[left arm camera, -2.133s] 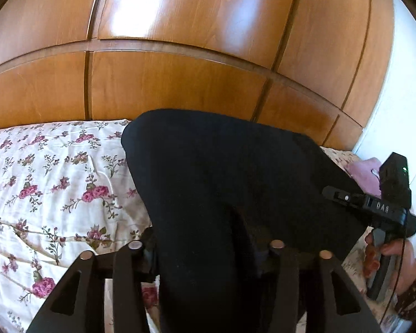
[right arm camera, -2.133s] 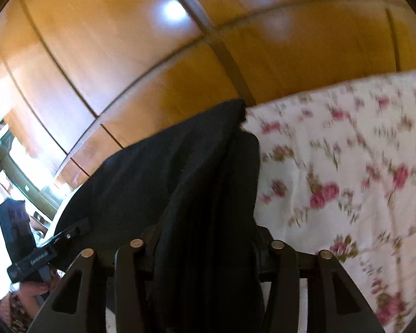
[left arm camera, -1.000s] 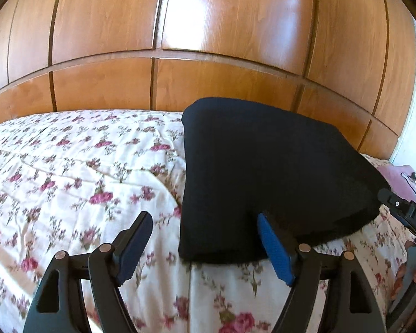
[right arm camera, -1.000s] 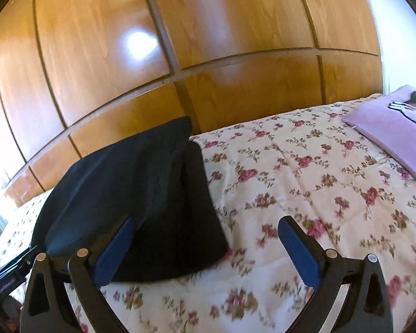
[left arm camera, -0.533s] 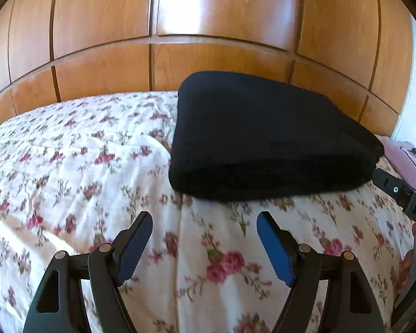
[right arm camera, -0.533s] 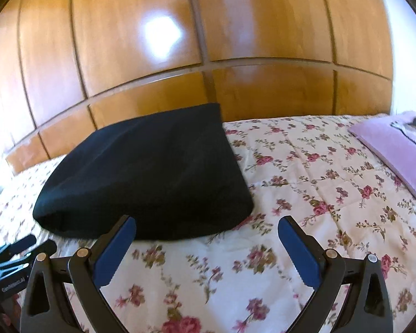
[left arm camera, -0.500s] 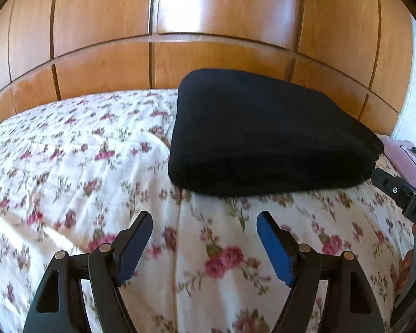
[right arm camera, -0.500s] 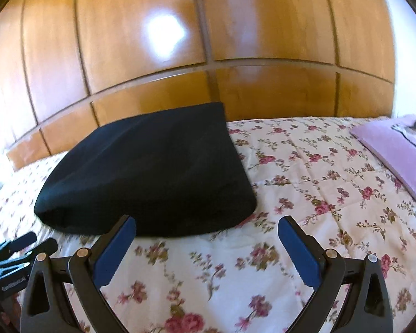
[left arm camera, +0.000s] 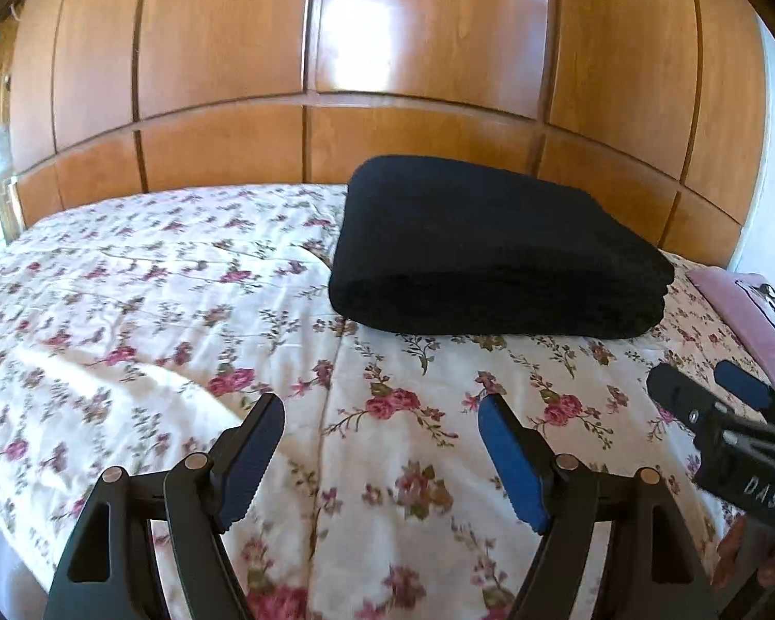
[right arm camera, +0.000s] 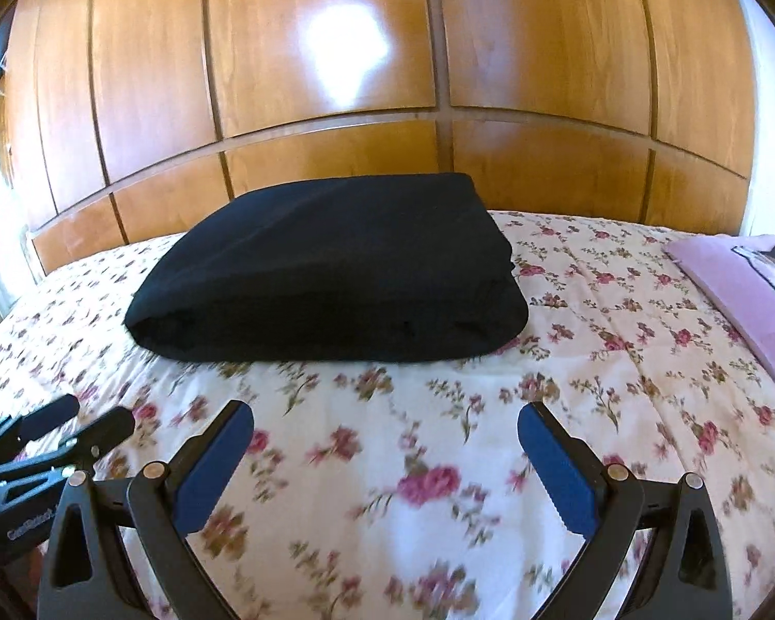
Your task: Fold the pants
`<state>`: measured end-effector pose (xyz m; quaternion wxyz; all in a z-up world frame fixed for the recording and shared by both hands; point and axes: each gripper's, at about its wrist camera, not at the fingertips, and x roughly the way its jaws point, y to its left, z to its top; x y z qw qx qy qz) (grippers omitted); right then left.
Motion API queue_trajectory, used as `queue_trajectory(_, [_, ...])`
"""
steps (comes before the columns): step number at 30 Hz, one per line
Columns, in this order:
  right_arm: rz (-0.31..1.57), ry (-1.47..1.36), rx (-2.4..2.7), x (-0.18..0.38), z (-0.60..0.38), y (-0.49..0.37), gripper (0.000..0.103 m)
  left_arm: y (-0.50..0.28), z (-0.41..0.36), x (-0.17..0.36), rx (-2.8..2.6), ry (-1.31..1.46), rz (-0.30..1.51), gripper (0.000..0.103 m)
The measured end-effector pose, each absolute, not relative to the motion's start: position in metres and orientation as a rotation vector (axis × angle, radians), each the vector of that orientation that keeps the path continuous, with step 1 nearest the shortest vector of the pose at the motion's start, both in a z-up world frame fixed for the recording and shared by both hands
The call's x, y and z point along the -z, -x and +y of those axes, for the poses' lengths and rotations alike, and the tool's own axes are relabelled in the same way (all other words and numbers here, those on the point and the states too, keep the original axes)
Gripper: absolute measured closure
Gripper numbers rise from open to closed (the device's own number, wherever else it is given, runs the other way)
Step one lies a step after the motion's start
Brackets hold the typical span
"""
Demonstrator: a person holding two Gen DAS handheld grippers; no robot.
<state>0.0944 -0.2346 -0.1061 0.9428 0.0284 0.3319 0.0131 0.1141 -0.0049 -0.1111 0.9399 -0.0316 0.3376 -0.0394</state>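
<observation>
Left wrist view has the black pants [left arm camera: 491,253] folded into a thick bundle on the flowery bedspread [left arm camera: 129,310] near the wooden headboard [left arm camera: 305,77], with left gripper [left arm camera: 382,452] and right gripper [right arm camera: 386,465] both spread wide, gripping nothing, well short of it.

Only readable text I get: white letters "DAS" on the black body of the right gripper [left arm camera: 739,392], seen at the lower right edge of my left wrist view. On the left gripper [right arm camera: 75,421] body, lower left in my right wrist view, there's a pale printed word, too blurred to read. No other labels legible near either gripper.
</observation>
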Motion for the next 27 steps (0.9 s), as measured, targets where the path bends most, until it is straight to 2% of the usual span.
queue_trajectory(14, [0.653, -0.055, 0.015, 0.080, -0.224, -0.049, 0.000, -0.072, -0.001, 0.080, 0.041, 0.038, 0.642, 0.024])
queue_trajectory(27, [0.615, -0.039, 0.011, 0.070, -0.217, -0.036, 0.000, -0.057, -0.002, 0.072, 0.059, 0.024, 0.608, 0.024])
